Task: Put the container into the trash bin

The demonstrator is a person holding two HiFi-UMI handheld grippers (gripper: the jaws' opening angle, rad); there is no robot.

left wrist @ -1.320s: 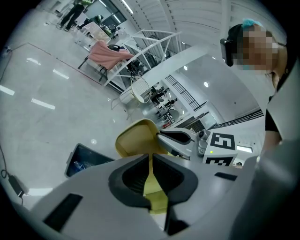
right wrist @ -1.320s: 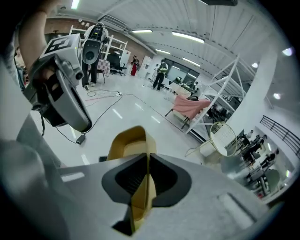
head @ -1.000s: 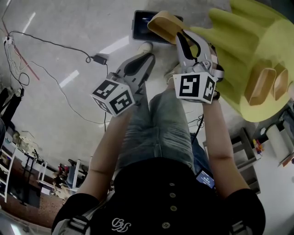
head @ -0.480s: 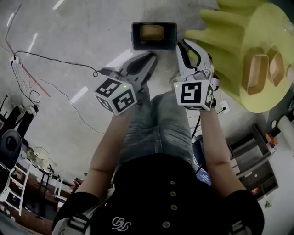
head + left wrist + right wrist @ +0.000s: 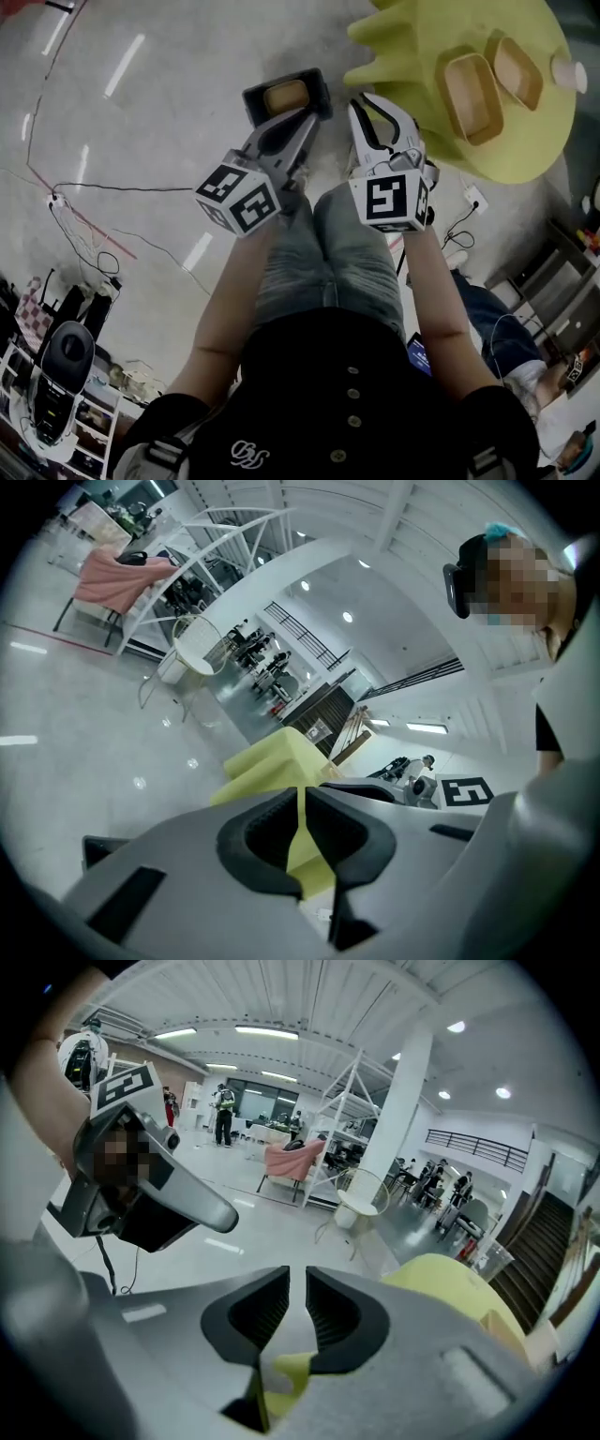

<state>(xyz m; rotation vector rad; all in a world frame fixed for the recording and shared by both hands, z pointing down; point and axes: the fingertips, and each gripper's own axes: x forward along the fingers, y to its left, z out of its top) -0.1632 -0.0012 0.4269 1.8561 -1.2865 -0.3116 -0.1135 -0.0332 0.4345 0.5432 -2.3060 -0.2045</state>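
One tan container (image 5: 286,96) lying in the trash bin (image 5: 250,97) on the floor, long axis along the bin's (crosswise in head view), left gripper (image 5: 303,120) jaws clenched empty, right gripper (image 5: 360,101) jaws slightly parted, empty.

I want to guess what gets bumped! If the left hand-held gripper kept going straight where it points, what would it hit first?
Probably the yellow table. The left hand-held gripper looks along its shut jaws right at the table's draped side. How far off, I can't tell.
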